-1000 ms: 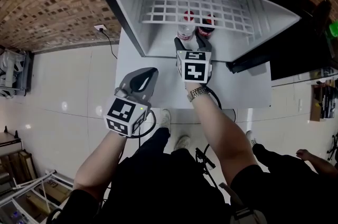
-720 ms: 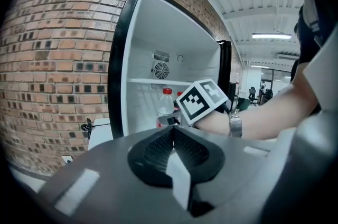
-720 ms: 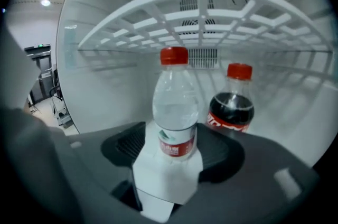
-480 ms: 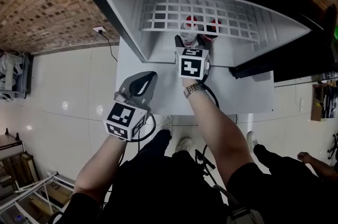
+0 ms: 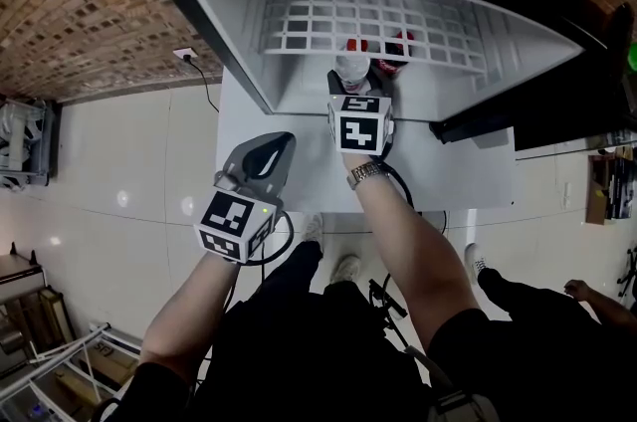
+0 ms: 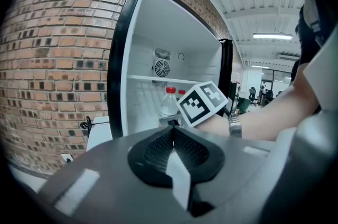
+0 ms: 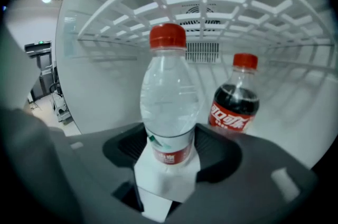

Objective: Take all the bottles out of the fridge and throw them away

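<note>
Two bottles in the open fridge [image 5: 239,42], one gripped.
The right gripper's [image 7: 169,137] jaws stand wide and have just been closing, pads against both sides of the clear water bottle [image 7: 168,106]. It stands upright under the wire shelf [image 7: 211,1], the cola bottle [image 7: 236,104] just beside it. The left gripper [image 6: 172,136] hangs outside, jaws together, empty.

The head view looks steeply down from above and behind the left gripper [image 5: 282,139] and right gripper [image 5: 356,82] into the fridge [image 5: 239,42]. The left gripper view faces the fridge from outside, farther back. The right gripper view sits close inside; all three share the clear bottle [image 7: 168,106] at the right gripper
</note>
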